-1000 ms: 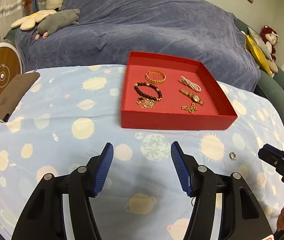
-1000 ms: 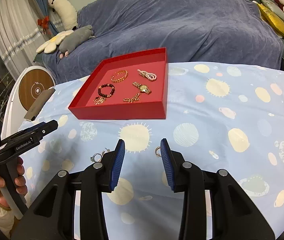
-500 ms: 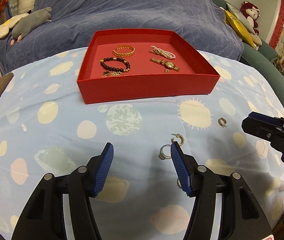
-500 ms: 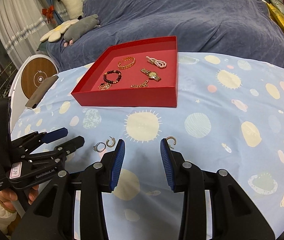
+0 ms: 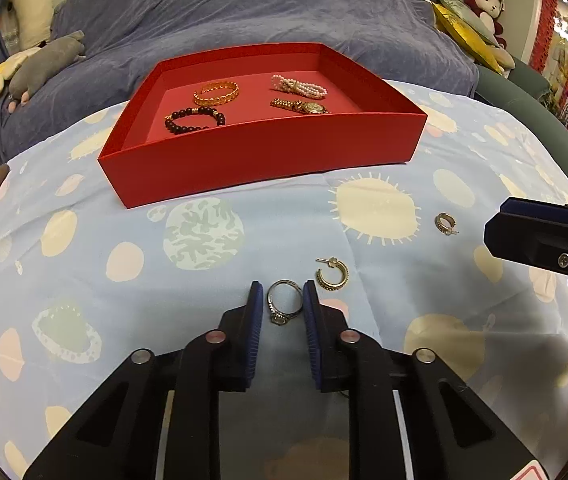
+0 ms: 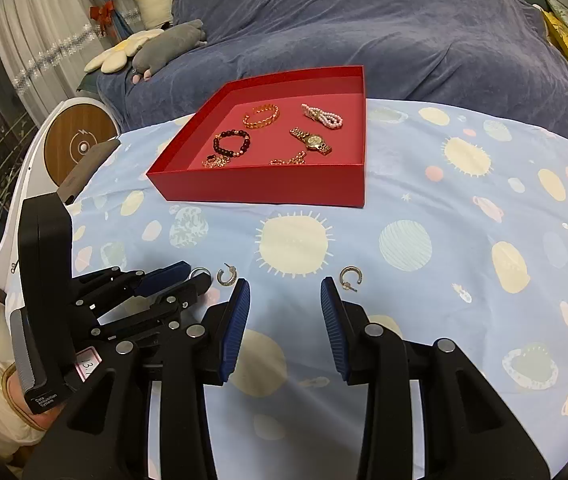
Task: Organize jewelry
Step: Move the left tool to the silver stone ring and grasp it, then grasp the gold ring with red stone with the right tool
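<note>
Silver ring (image 5: pixel 284 302) w/ stone setting, flat on the cloth-covered tabletop (image 5: pixel 212 276), sitting right between the blue pads (image 5: pixel 255 320) of the left gripper (image 5: pixel 283 292). Jaws closing on it, gap narrow, pads at or nearly at the band's sides; firm contact not certain yet. Band lying flat, stone end toward the gripper body, hoop end pointing away toward the red tray (image 5: pixel 268 148). Straight ahead of the left gripper, so no sideways shift needed, prob. just finish the squeeze and lift.

Just right of the ring, apart from it: gold hoop earring (image 5: pixel 333 276). Further right, near the right gripper (image 6: pixel 285 294): second hoop earring (image 6: pixel 350 277), just past its right fingertip. Right gripper half open, nothing between the pads, hovering. Left gripper clearly nearer the ring; tray beyond, already w/ bracelets and a watch (image 5: pixel 304 106) inside.
</note>
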